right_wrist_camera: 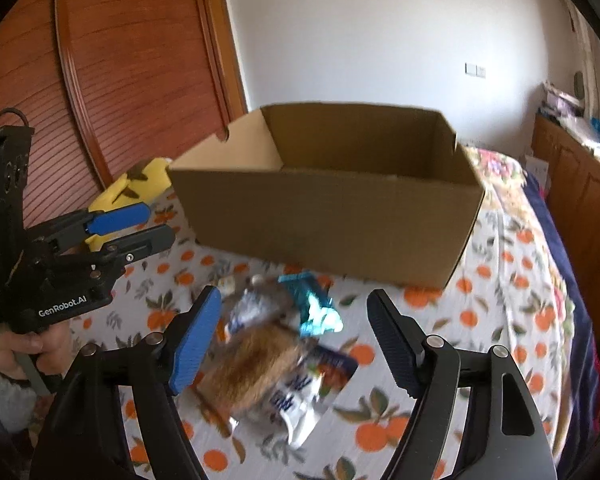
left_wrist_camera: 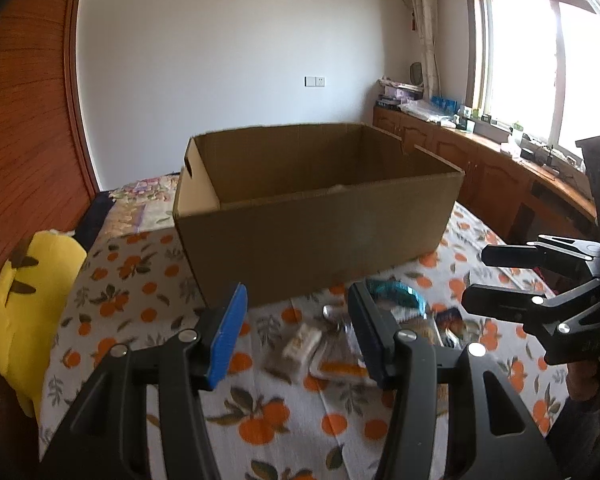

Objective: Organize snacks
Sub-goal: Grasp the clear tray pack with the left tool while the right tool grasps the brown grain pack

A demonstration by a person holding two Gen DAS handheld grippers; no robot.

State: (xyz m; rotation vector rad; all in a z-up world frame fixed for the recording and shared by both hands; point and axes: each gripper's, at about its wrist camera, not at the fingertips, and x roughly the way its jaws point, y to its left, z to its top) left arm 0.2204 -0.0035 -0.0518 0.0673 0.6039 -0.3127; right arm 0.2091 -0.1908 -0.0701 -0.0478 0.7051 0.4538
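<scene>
An open brown cardboard box (left_wrist_camera: 311, 220) stands on the orange-print cloth; it also shows in the right wrist view (right_wrist_camera: 331, 216). Its inside floor is hidden. A loose pile of snack packets (right_wrist_camera: 276, 352) lies in front of it: a brown packet, a silver one, a teal wrapper (right_wrist_camera: 313, 304). In the left wrist view the pile (left_wrist_camera: 339, 348) is blurred. My left gripper (left_wrist_camera: 298, 328) is open and empty above the pile's left side. My right gripper (right_wrist_camera: 296, 340) is open and empty above the pile; it also shows in the left wrist view (left_wrist_camera: 475, 280).
A yellow plush toy (left_wrist_camera: 28, 304) lies at the cloth's left edge. Wooden cabinets (left_wrist_camera: 479, 172) with clutter run under the window at right. A slatted wooden door (right_wrist_camera: 120, 80) stands at the left. The left gripper also shows in the right wrist view (right_wrist_camera: 156, 224).
</scene>
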